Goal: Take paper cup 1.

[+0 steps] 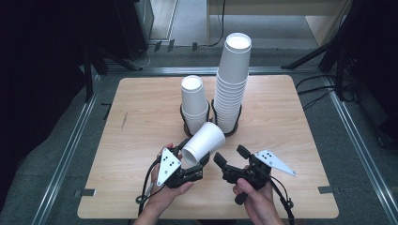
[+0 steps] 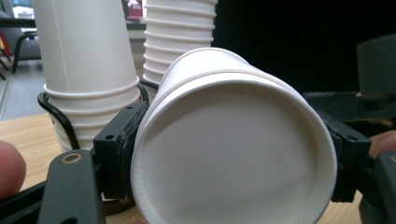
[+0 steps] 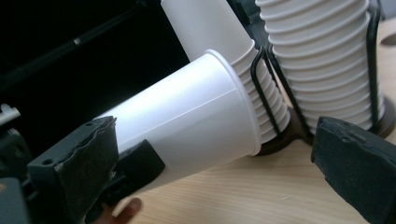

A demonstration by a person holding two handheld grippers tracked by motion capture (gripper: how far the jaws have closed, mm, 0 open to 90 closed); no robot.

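Note:
A single white paper cup lies tilted on its side, its recessed base facing the left gripper view and its rim pointing toward the stacks. My left gripper is shut on the cup's narrow end, one jaw on each side. My right gripper stands open just right of the cup, with no pad pressing on it. Behind the cup stand a short stack of cups and a tall stack, each in a black wire holder.
The wooden table has bare room left and right of the stacks and along its front edge. Metal floor rails run beside it, and dark stand legs and cables lie at the back.

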